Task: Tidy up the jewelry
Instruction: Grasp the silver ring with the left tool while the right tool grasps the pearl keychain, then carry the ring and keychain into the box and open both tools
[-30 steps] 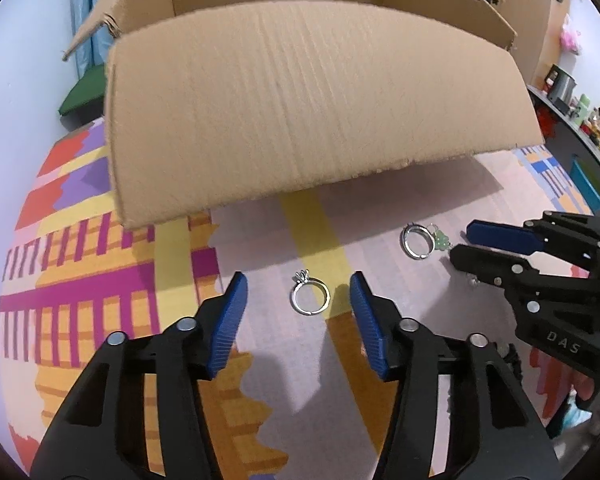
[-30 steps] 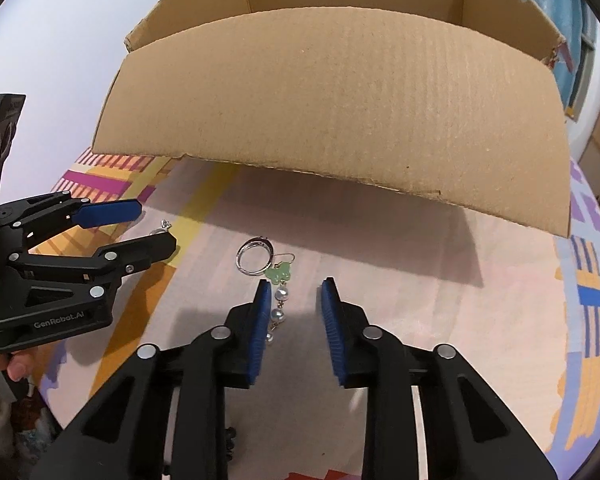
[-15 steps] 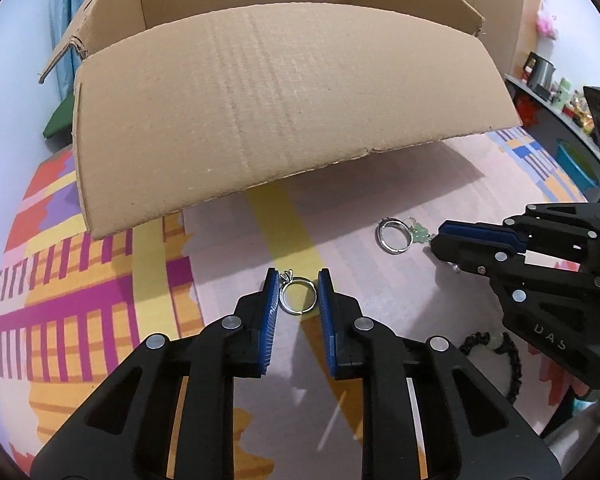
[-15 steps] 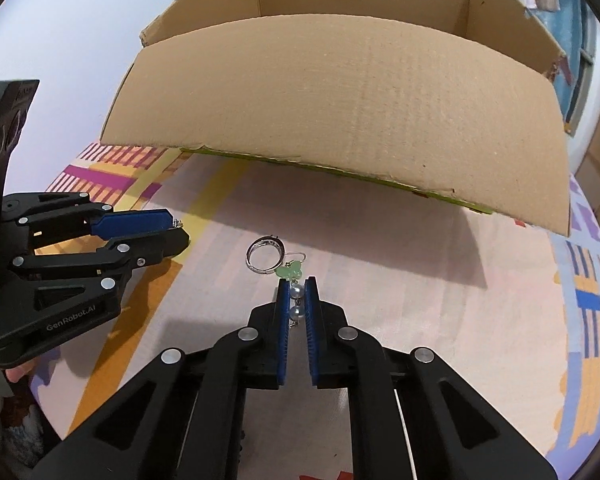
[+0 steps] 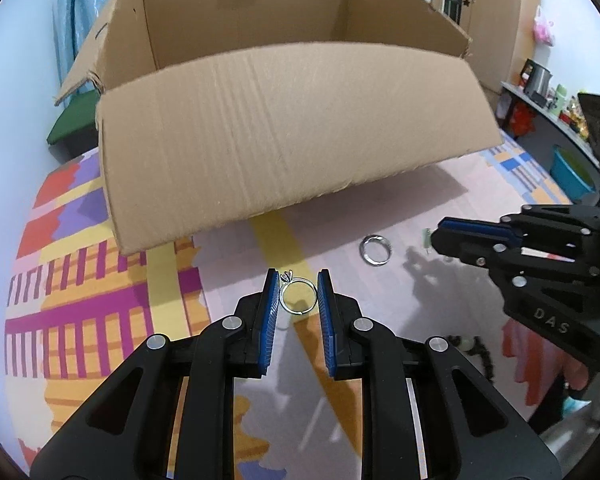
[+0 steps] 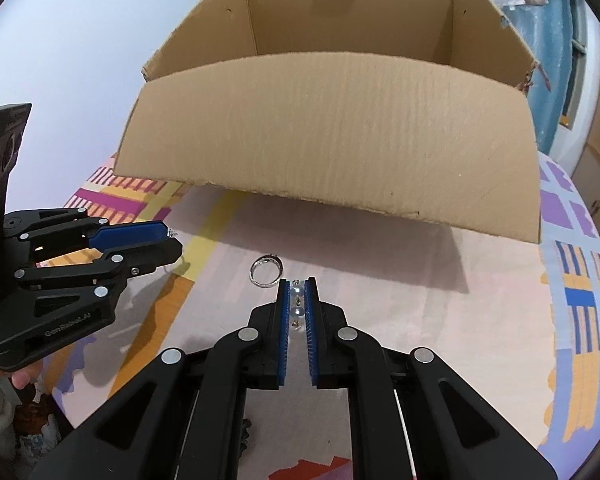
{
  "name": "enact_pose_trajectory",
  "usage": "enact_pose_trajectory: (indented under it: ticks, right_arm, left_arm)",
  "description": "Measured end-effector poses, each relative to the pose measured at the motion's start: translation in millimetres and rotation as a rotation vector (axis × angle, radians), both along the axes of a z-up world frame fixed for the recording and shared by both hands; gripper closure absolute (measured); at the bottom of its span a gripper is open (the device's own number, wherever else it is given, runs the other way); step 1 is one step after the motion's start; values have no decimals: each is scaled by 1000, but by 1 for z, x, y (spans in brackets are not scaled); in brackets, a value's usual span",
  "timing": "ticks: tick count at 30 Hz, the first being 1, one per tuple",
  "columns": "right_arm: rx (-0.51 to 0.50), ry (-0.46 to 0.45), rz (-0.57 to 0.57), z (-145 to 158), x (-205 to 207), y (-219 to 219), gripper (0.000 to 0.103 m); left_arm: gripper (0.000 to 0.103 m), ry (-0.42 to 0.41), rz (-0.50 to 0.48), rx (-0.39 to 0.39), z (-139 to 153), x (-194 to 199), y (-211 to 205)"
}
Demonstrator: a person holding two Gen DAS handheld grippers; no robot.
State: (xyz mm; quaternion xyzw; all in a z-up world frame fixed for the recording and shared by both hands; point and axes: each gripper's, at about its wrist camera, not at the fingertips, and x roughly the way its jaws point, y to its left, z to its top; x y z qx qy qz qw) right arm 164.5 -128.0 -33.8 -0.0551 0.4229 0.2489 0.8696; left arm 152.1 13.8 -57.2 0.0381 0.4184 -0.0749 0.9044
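Note:
My left gripper (image 5: 298,280) is shut on a thin silver ring with a small stone (image 5: 297,295), held above the patterned cloth. It also shows at the left of the right wrist view (image 6: 172,242). My right gripper (image 6: 296,286) is shut on a pearl drop earring (image 6: 296,301), and appears at the right of the left wrist view (image 5: 436,236). A wider silver ring (image 5: 375,245) lies on the cloth between the grippers, also seen in the right wrist view (image 6: 265,270). An open cardboard box (image 5: 260,128) stands just behind.
The box's front flap (image 6: 332,136) hangs forward over the cloth. The patterned tablecloth (image 5: 80,300) covers a round table. A dark beaded chain (image 5: 476,352) lies at the near right. A shelf with clutter (image 5: 548,96) stands far right.
Both grippers have risen with their pieces: the left lifted the stone ring, the right lifted the earring away from the wide ring. The box interior now shows.

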Motion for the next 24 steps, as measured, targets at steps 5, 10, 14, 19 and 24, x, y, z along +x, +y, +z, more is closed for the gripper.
enact_pose_trajectory:
  ticks: [5, 10, 14, 19, 24]
  right_arm:
    - [16, -7, 3, 9, -4, -5, 96]
    - [40, -13, 5, 22, -8, -14, 96]
    - [58, -17, 10, 31, -11, -19, 96]
    - [68, -39, 21, 40, -12, -18, 95]
    - [75, -60, 26, 50, -9, -19, 95]
  left_arm:
    - [85, 8, 0, -42, 8, -9, 4]
    - [85, -2, -3, -59, 19, -18, 9]
    - [85, -13, -14, -80, 31, -22, 10]
    - [84, -43, -20, -63, 48, -28, 11]
    - [84, -61, -25, -50, 62, -25, 11]
